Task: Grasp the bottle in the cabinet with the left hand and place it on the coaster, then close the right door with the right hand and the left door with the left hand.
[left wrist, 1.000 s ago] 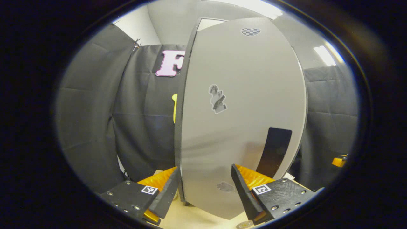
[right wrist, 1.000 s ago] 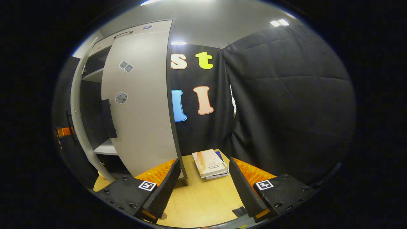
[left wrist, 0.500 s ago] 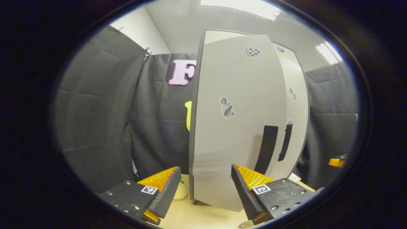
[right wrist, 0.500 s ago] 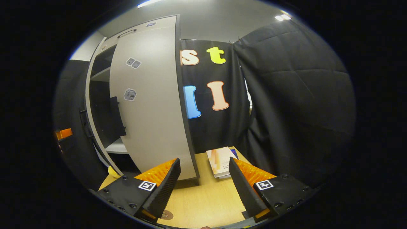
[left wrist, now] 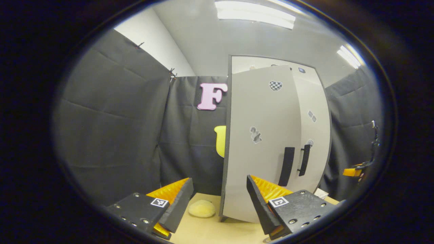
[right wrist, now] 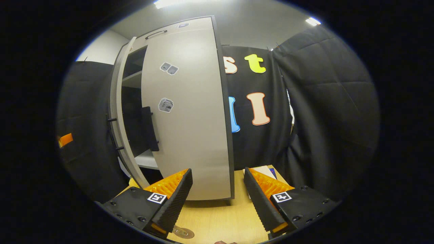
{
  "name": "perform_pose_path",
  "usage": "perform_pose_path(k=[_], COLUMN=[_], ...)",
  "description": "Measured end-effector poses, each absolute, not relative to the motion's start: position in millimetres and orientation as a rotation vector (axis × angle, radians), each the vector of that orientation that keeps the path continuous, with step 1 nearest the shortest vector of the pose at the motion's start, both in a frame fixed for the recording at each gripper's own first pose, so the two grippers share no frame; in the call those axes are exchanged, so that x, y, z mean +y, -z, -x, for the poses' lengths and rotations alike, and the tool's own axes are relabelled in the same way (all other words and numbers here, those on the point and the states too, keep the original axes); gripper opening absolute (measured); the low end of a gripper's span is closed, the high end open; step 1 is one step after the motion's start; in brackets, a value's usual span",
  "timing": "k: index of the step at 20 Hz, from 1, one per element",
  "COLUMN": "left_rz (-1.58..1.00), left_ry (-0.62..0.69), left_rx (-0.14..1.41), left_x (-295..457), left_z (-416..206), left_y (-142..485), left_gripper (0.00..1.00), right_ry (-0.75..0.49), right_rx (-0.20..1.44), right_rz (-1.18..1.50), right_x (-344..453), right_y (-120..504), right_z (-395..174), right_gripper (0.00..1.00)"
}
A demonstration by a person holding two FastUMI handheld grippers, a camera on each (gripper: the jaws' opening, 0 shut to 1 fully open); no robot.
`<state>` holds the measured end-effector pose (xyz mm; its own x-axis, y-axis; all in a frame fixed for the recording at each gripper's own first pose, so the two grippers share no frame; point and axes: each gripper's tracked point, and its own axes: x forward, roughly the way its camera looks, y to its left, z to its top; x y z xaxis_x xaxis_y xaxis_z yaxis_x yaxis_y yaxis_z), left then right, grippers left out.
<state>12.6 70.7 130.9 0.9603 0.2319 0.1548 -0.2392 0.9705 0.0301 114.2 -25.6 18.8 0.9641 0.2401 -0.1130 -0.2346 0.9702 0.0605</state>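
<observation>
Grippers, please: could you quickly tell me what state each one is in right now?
Left tool: open, holding nothing, facing the left door.
Right tool: open, holding nothing, facing the right door.

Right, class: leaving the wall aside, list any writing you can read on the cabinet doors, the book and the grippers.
Stickers on left door: pictures, no readable words.
Small stickers on right door: too small to read.
Book: mostly hidden, unreadable.
Square markers: patterns, not words.
</observation>
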Motion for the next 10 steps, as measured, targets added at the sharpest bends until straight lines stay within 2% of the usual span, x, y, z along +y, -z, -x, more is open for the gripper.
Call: perform_pose_path(k=[10], left_rz=[-0.067], left_ry=[-0.278], left_rx=[-0.15], left_x=[60], left_z=[24], left_y=[-126], left_gripper=[0.89], right_ry=[-0.311], right_rx=[0.136], right_rz=[-0.028], right_x=[-21], right_y=[-12], right_z=[-110], right_gripper=[0.98])
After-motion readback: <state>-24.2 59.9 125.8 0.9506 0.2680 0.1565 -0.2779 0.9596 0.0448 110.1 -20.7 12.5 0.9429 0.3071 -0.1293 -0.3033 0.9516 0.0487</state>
